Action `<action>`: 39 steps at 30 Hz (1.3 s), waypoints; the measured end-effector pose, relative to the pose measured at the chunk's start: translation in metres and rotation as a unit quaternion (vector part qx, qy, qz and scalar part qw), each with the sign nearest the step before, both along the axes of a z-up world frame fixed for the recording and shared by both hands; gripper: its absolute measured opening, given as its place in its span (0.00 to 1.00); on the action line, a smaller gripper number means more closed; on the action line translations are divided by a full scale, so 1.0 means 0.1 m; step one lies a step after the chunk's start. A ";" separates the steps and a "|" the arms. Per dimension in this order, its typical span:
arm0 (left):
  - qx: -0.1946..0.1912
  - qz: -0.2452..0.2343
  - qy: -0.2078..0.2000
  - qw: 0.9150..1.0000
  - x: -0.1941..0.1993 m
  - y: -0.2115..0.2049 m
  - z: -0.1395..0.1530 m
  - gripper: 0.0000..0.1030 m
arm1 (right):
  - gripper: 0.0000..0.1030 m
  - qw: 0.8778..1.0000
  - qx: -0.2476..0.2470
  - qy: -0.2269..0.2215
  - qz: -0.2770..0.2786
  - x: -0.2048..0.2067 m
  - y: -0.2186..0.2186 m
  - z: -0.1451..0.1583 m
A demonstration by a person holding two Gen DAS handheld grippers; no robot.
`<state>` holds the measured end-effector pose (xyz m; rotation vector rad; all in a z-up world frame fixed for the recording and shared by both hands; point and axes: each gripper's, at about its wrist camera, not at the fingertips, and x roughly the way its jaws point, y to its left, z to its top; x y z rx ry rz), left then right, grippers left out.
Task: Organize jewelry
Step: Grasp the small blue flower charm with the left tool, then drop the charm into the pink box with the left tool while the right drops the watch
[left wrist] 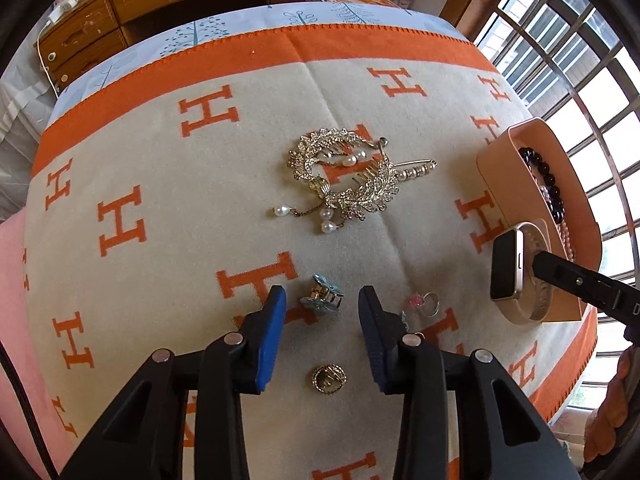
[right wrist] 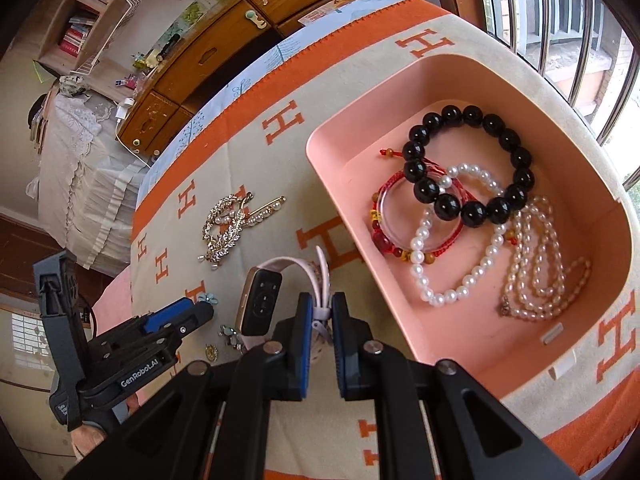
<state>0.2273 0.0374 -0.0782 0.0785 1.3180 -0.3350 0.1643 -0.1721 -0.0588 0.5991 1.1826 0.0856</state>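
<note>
I have the smartwatch [right wrist: 262,304] up off the blanket [left wrist: 168,168] by its pale pink strap [right wrist: 321,280]: my right gripper [right wrist: 322,316] has its fingers pinched almost together on the strap loop, and the watch hangs just beside the near wall of the pink tray [right wrist: 352,168], still outside it. From the left wrist view the watch face is dark and only the tip of that gripper shows; the far side of the strap is hidden behind the watch body. My left gripper [left wrist: 322,312] points steeply down with its blue fingers [left wrist: 276,320] partly apart, either side of a small blue flower clip [left wrist: 322,298] that lies on the blanket; I can't tell whether the pads touch it. Nearer the camera lies a round gold brooch [left wrist: 328,379], and a ring with a pink stone [left wrist: 425,304] sits to the right, partly cut off by my finger. Further out is a gold leaf hair comb with pearls [left wrist: 344,178], tangled over a pearl pin [left wrist: 416,170]. Inside the tray I see a black bead bracelet [right wrist: 468,164], a red cord bracelet [right wrist: 384,236], a white pearl bracelet [right wrist: 452,264] and a pale beaded necklace [right wrist: 540,264], all overlapping. The room beyond is blurred.
</note>
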 end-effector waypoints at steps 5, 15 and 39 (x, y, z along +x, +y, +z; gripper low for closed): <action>0.024 -0.004 0.004 1.000 0.05 -0.04 -0.07 0.26 | 0.09 1.000 0.010 0.001 0.007 -0.04 -0.08 -0.03; 0.031 0.020 0.007 0.999 0.16 -0.05 -0.09 0.21 | 0.09 0.999 0.029 -0.021 0.016 -0.17 -0.24 0.06; -0.078 -0.080 -0.062 0.992 -0.34 -1.72 0.93 0.21 | 0.09 0.982 0.045 -0.158 -0.096 -0.68 -1.33 0.66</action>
